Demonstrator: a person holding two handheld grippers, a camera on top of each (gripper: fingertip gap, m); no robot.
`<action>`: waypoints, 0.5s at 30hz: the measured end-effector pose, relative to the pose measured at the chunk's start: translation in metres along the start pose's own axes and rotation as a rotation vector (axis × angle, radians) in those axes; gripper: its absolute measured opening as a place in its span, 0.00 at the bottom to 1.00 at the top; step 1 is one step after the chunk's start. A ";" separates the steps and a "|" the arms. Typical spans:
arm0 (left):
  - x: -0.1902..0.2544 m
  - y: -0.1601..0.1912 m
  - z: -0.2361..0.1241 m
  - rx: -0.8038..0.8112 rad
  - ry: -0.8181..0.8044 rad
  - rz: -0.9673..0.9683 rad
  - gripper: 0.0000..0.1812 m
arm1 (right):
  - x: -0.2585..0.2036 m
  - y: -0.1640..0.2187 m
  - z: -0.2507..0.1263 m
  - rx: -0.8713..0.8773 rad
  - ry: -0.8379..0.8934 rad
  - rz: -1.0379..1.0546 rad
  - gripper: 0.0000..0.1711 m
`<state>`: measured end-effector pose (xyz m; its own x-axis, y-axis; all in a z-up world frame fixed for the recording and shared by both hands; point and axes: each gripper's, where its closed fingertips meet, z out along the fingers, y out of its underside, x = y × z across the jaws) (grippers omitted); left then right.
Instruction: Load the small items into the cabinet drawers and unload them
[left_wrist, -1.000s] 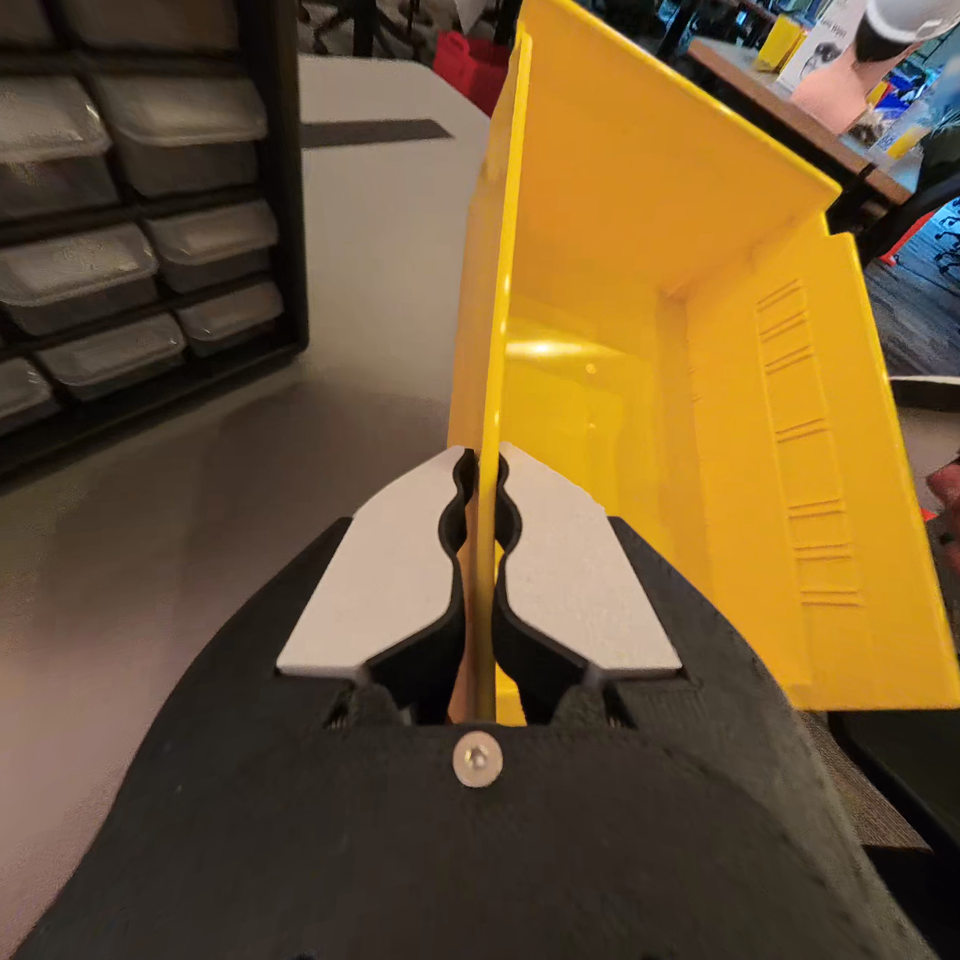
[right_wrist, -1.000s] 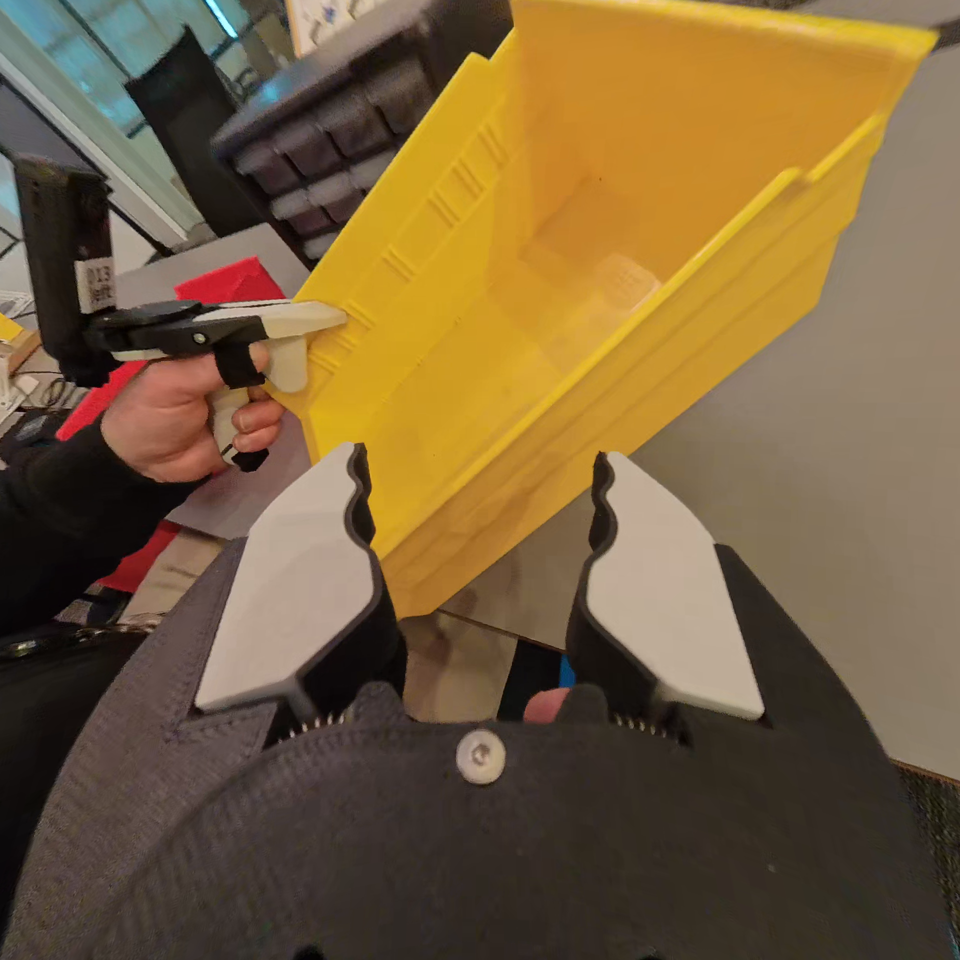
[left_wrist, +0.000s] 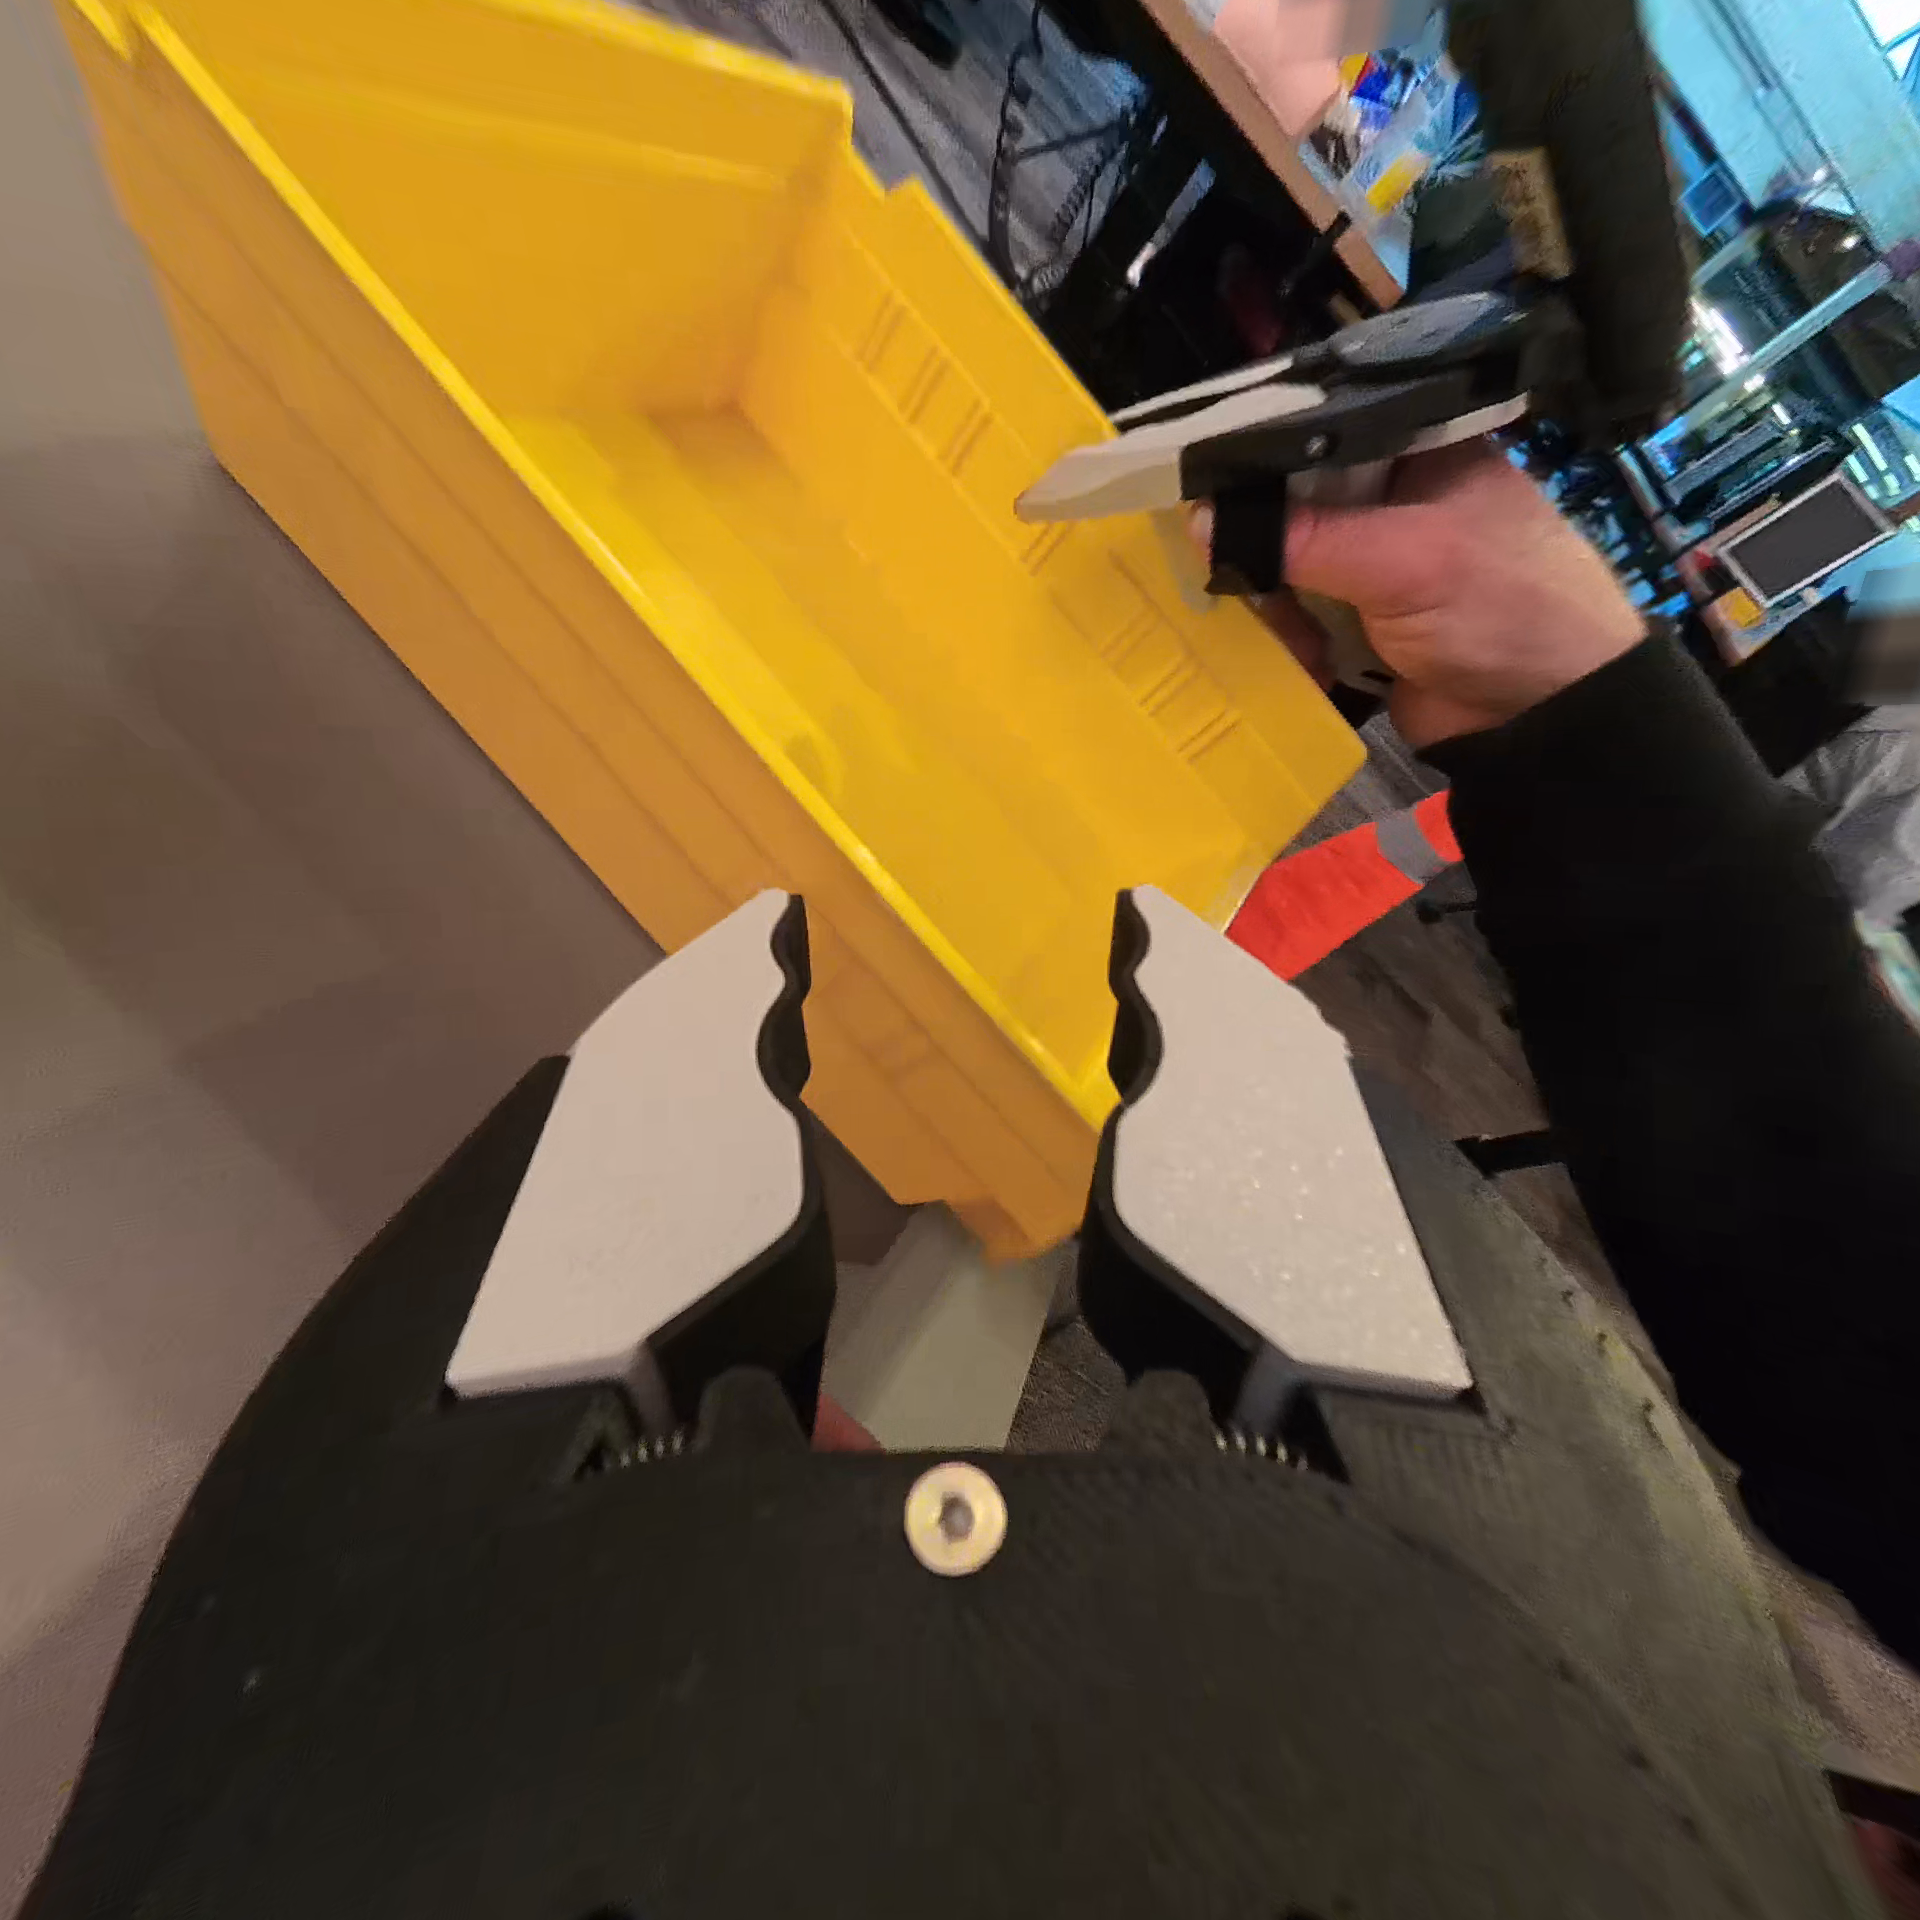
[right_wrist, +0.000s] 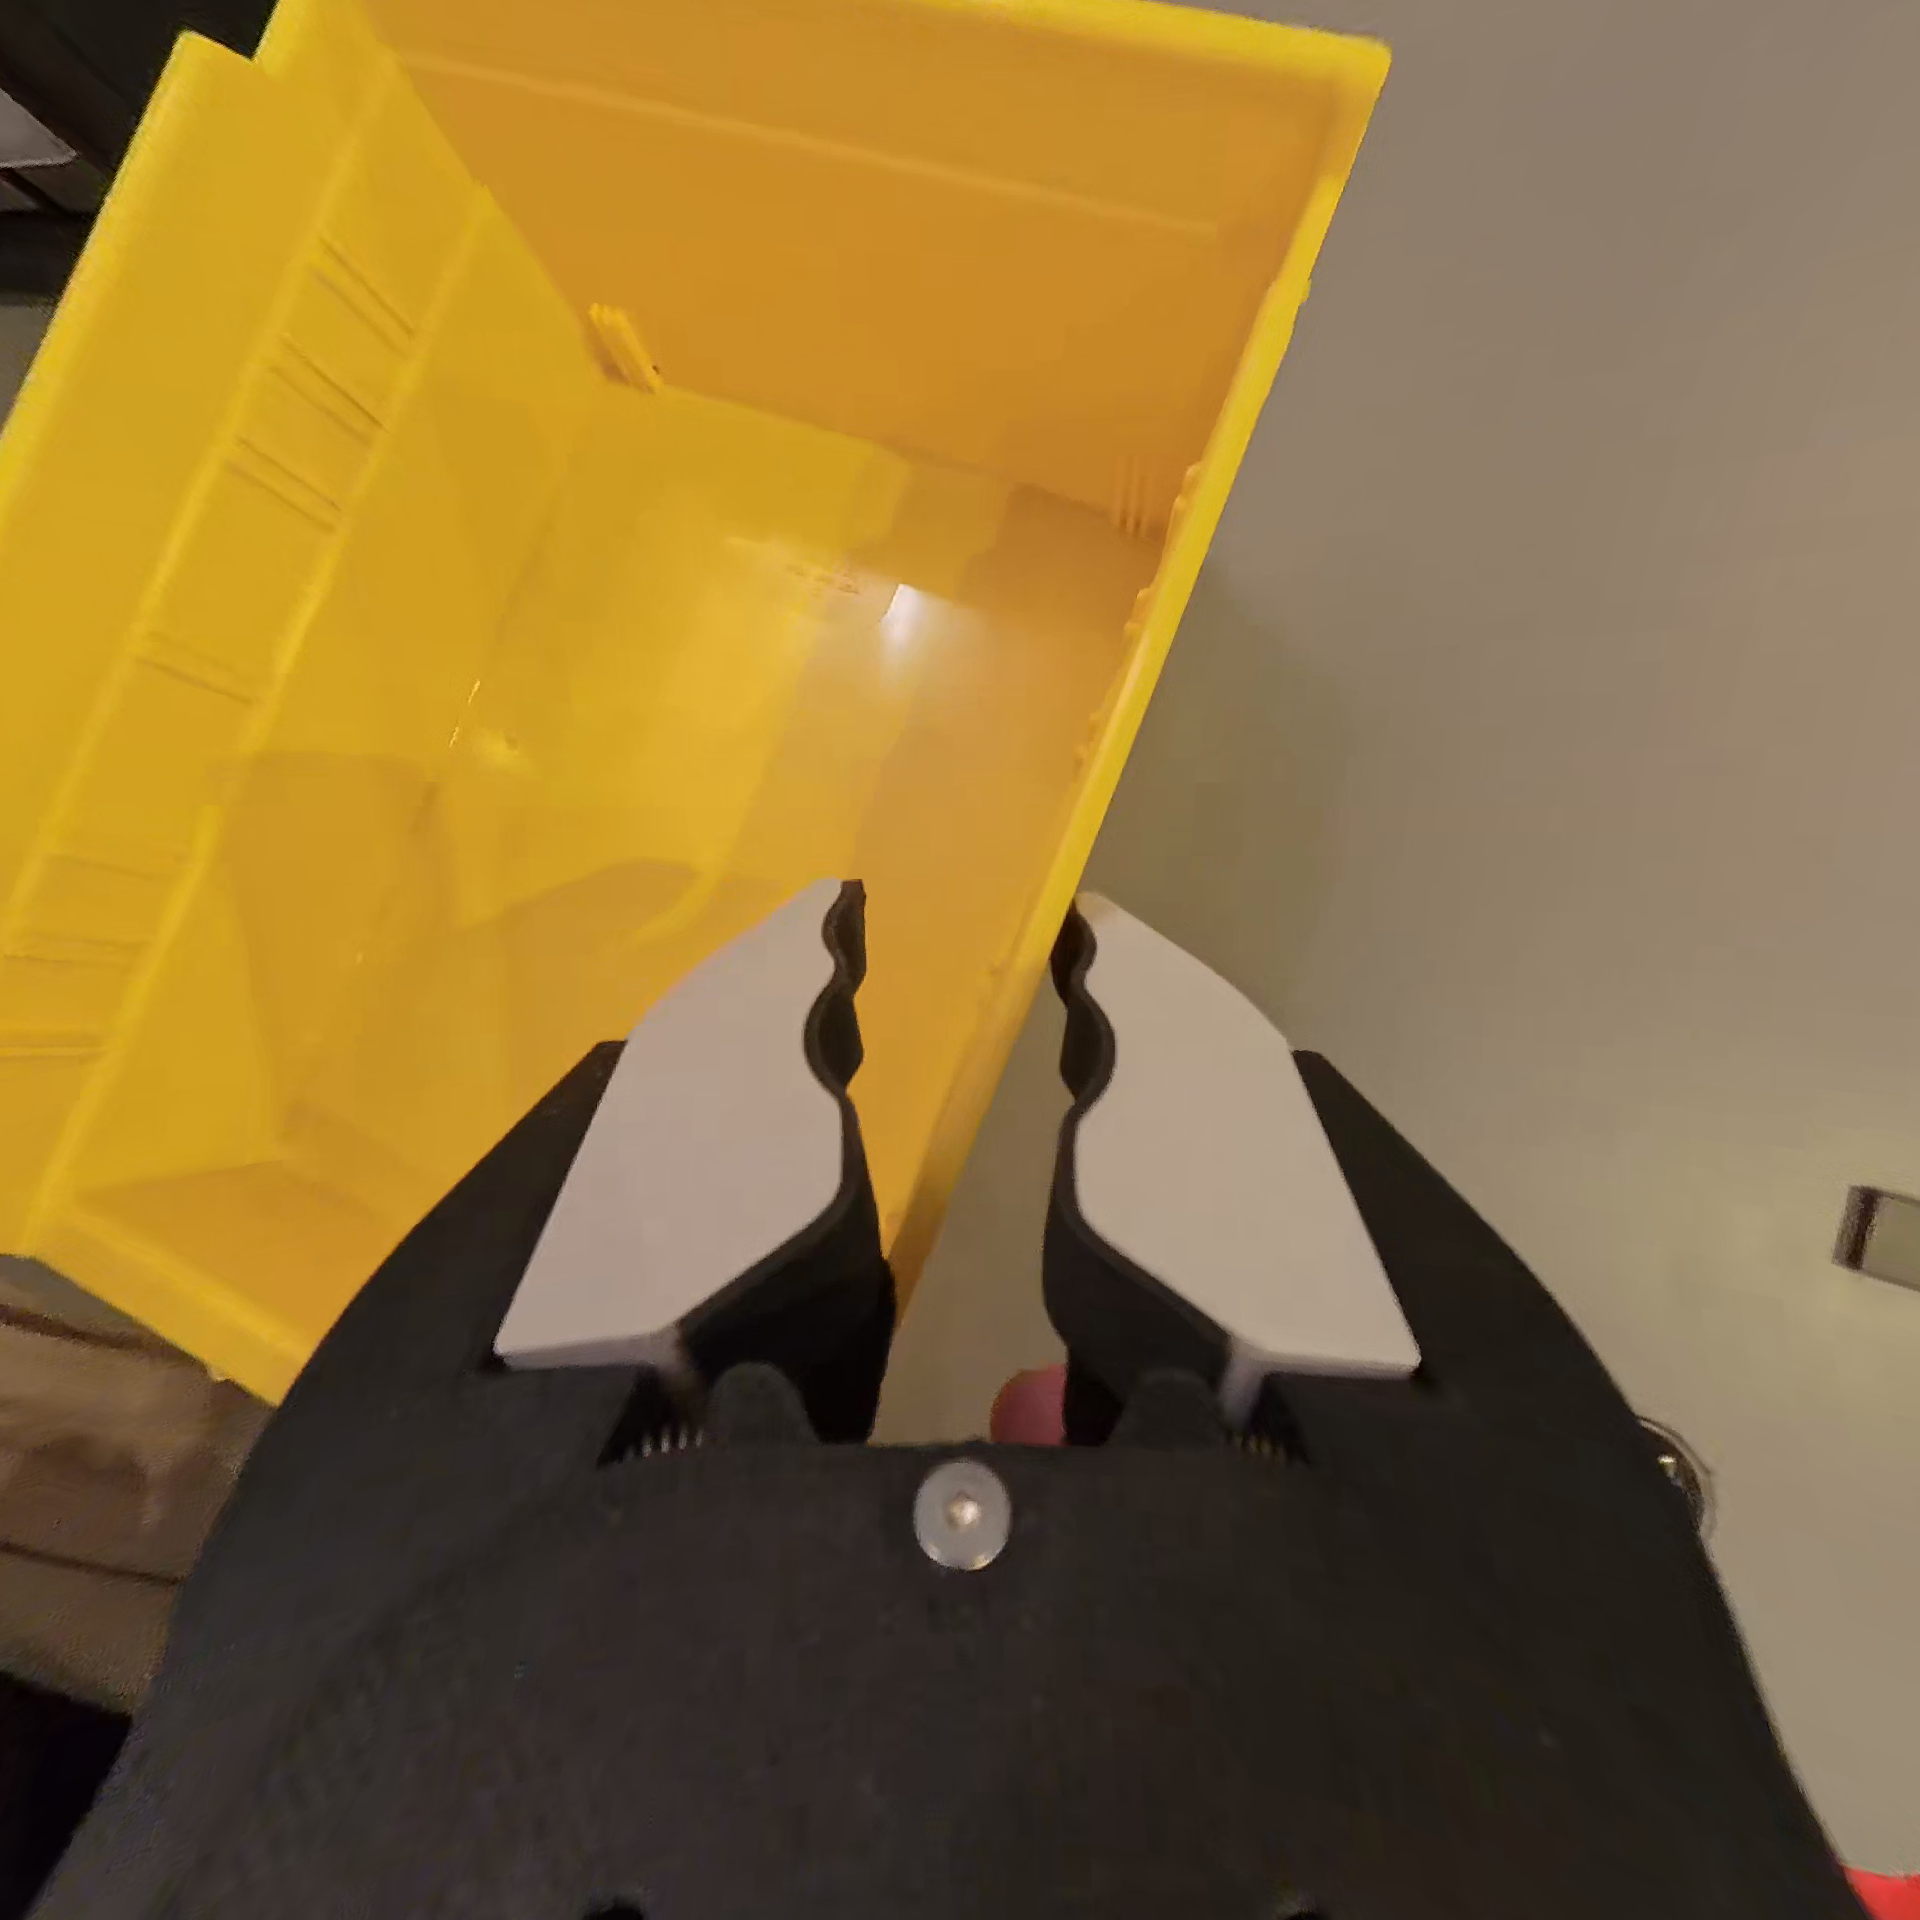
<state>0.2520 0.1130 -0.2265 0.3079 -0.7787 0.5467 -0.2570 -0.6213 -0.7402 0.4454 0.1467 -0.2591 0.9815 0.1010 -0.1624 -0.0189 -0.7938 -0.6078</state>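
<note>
An empty yellow bin lies on the grey table. My left gripper is open, with the bin's near corner between its fingers. My right gripper is open and straddles the bin's right side wall, with its left finger inside the bin and its right finger outside. In the left wrist view the right gripper shows at the bin's far side wall, held by a hand in a black sleeve. No small items or drawers are in view.
The bin's near end reaches past the table's edge. An orange-red object lies on the floor below it. A small dark metal piece sits on the table to the right. Cluttered desks stand in the background. The gap from one gripper's tips to the other's is roughly 20 cm.
My left gripper has let go of the bin's wall, opened and drawn back to its corner. The bin has come down from its tilt. My right gripper has moved over the side wall.
</note>
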 end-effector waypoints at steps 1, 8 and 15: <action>0.001 -0.005 -0.013 0.014 -0.009 0.035 0.30 | 0.001 -0.002 0.000 0.005 0.012 -0.015 0.20; -0.049 -0.039 -0.204 0.118 -0.362 0.339 0.27 | 0.006 -0.007 -0.018 0.030 0.105 -0.069 0.24; -0.195 0.000 -0.472 0.001 -1.125 0.279 0.29 | 0.010 0.008 -0.021 -0.015 0.175 -0.141 0.10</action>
<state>-0.2405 0.2231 -0.1486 0.8816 -0.3703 -0.2926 -0.4438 -0.4397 -0.7808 0.4591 0.1290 -0.2491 0.9924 0.1068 0.0613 0.1221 -0.7882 -0.6032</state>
